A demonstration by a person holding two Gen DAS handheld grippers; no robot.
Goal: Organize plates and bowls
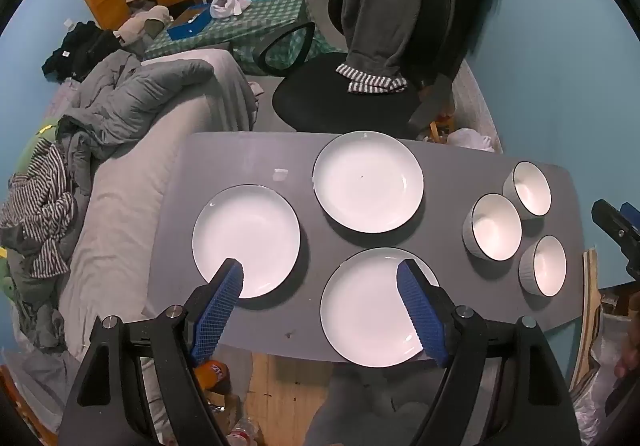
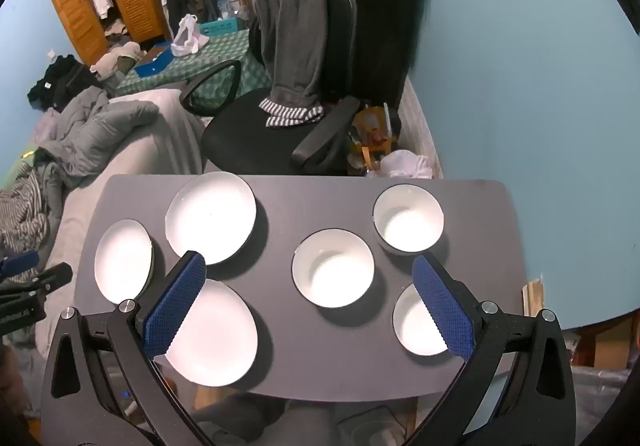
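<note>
Left wrist view shows the left gripper (image 1: 320,274) with fingers wide apart, holding nothing, right above the near plate (image 1: 372,322); the right gripper (image 2: 308,266), also apart, hangs nearer the middle bowl (image 2: 333,267) on the grey table (image 2: 480,246).

White dishes on my grey table (image 1: 240,162)

Plates (image 1: 368,182) and bowls (image 2: 333,267) are white with thin dark rims — my gripper pads (image 1: 218,310) blue, cross-hatched; beyond the table, a black chair (image 1: 344,98) carries grey-and-white striped cloth (image 1: 370,80).
</note>
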